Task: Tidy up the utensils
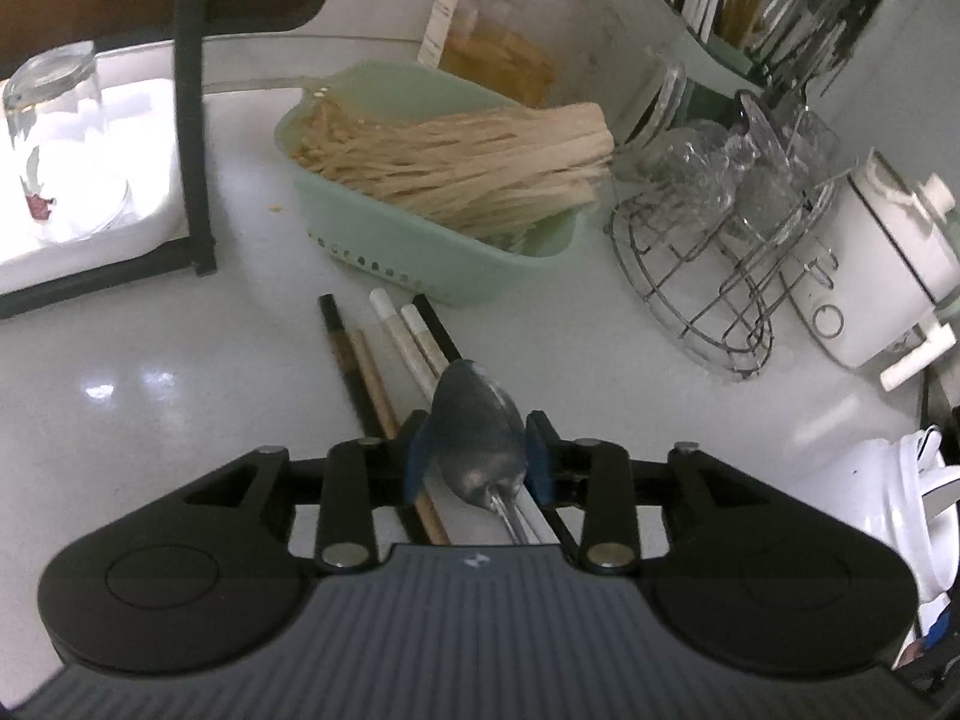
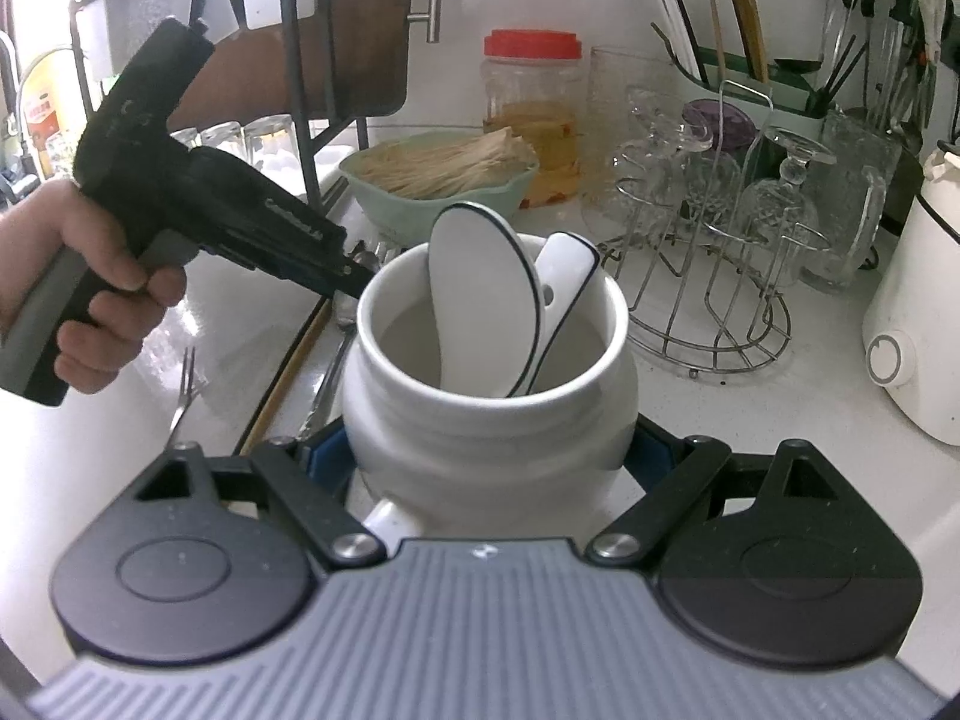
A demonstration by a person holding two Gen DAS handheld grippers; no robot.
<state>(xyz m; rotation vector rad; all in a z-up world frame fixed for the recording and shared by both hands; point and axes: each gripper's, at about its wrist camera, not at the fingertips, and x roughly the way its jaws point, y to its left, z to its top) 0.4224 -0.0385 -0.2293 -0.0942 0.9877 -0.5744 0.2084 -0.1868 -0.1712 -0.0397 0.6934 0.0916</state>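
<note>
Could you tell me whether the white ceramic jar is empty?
No, two white ceramic spoons with dark rims stand inside the white ceramic jar.

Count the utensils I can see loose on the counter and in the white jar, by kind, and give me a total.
Chopsticks on the counter: 5
Metal spoon on the counter: 1
Metal fork on the counter: 1
Ceramic spoons in the white jar: 2
Total: 9

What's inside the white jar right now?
The white jar holds two white ceramic spoons with dark rims, leaning toward its right side. Its bottom is hidden by the wall and spoons.
</note>
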